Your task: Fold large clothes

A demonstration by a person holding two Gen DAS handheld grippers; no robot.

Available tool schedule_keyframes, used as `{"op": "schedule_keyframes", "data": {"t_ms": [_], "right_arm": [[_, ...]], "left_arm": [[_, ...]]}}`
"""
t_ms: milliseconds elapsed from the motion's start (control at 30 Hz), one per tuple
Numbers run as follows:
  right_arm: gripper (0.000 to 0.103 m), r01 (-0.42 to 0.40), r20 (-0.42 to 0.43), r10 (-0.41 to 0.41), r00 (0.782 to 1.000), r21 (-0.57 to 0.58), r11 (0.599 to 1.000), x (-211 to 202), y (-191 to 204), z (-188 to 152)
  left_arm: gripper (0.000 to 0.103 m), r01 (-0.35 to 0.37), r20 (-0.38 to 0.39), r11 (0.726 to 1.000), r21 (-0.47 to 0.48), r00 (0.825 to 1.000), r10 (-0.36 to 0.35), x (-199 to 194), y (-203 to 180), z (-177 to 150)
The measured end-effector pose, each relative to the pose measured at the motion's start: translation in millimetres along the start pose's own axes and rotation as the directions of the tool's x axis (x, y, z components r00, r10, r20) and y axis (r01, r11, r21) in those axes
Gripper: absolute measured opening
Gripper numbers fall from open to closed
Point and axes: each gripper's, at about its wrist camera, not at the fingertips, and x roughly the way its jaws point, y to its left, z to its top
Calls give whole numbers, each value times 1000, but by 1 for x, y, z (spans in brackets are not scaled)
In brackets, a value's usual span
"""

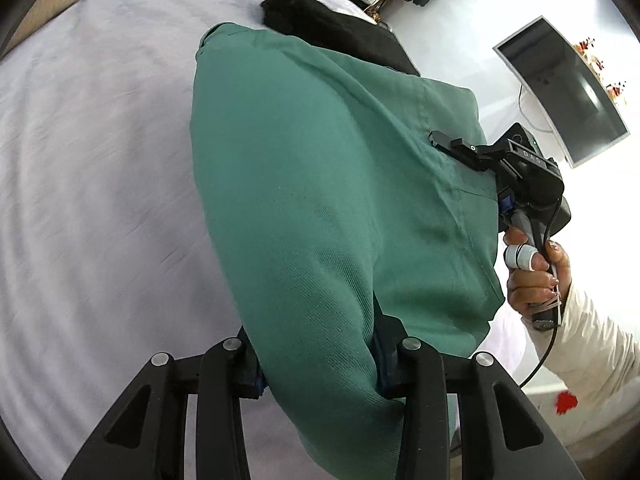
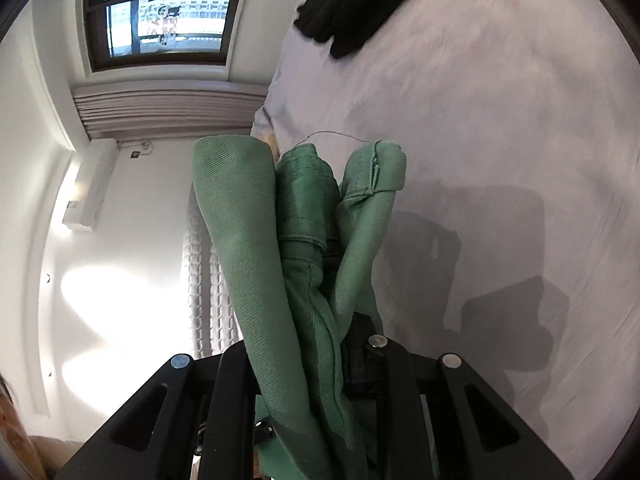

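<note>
Green garment (image 1: 320, 200) held above the bed (image 1: 100, 160), both tongs clamped on it.
Left tongs (image 1: 320, 372) and right tongs (image 2: 304, 360) pinch bunched layers; contact seems shallow, so fabric may slip and spoil the fold.

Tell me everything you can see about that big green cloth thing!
The green garment is a large piece of woven, twill-looking cloth with stitched seams and hems. It hangs stretched between both grippers above the pale bed sheet. The left gripper pinches one bunched end; the right gripper clamps the other edge near a seam. From the right wrist view it gathers into thick rolled folds, with a loose thread. A black garment lies behind it.
</note>
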Motion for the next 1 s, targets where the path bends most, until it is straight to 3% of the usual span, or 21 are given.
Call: {"op": "schedule_keyframes", "data": {"t_ms": [100, 167, 233, 267, 300, 367, 433, 500, 533, 600, 667, 700, 733, 833, 867, 933, 967, 1000], "right_arm": [[20, -16, -29, 17, 999, 40, 999, 27, -6, -39], [20, 3, -57, 1, 998, 76, 997, 48, -19, -63], [20, 93, -110, -83, 991, 93, 991, 75, -37, -83], [20, 146, -128, -134, 983, 94, 985, 84, -42, -87], [23, 227, -142, -213, 967, 91, 970, 91, -48, -92], [35, 316, -136, -305, 942, 65, 947, 89, -46, -94], [50, 416, -106, -415, 904, -9, 909, 77, -30, -94], [51, 520, -29, -525, 851, -91, 849, 62, -9, -94], [51, 540, 8, -542, 840, -113, 834, 55, -1, -94], [51, 540, 48, -538, 841, -126, 832, 48, 10, -88], [43, 524, 20, -525, 851, -118, 844, 58, 10, -80], [14, 533, 8, -536, 844, -123, 837, 63, 11, -79], [8, 557, 11, -562, 827, -140, 818, 67, 16, -81], [4, 638, 69, -638, 767, -190, 747, 66, 8, -71], [4, 646, 65, -647, 760, -178, 742, 68, -3, -66], [0, 689, 48, -689, 723, -121, 715, 68, -29, -59], [0, 702, 23, -704, 710, -90, 706, 68, -46, -55], [0, 676, 9, -677, 736, -57, 734, 65, -55, -54]], "left_arm": [[40, -30, -27, 999, -25, 999, 29, -22, 20, -31], [43, -88, -46, 995, -42, 995, 86, -26, 35, -56], [52, -228, -74, 974, -20, 971, 226, -14, 46, -83], [52, -306, -119, 952, -6, 945, 303, -3, 55, -97], [52, -323, -147, 946, -8, 937, 318, 2, 62, -106], [55, -268, -129, 962, -50, 957, 259, -8, 69, -110], [55, -260, -96, 965, -46, 962, 255, -23, 69, -104], [55, -266, -32, 963, -46, 964, 264, -44, 74, -93], [55, -266, 1, 962, -58, 964, 267, -51, 78, -81], [55, -269, 42, 960, -73, 961, 272, -57, 87, -67], [55, -279, 75, 957, -79, 956, 284, -62, 105, -67], [55, -285, 83, 955, -82, 953, 291, -56, 107, -61], [55, -295, 87, 951, -89, 949, 302, -48, 111, -57], [55, -306, 70, 947, -98, 947, 314, -19, 118, -47], [55, -307, 66, 946, -102, 947, 315, -7, 113, -44], [70, -332, 68, 937, -105, 938, 340, 0, 112, -44], [72, -351, 70, 930, -108, 931, 359, 1, 112, -43], [72, -354, 62, 929, -109, 930, 362, -1, 112, -44]]}}
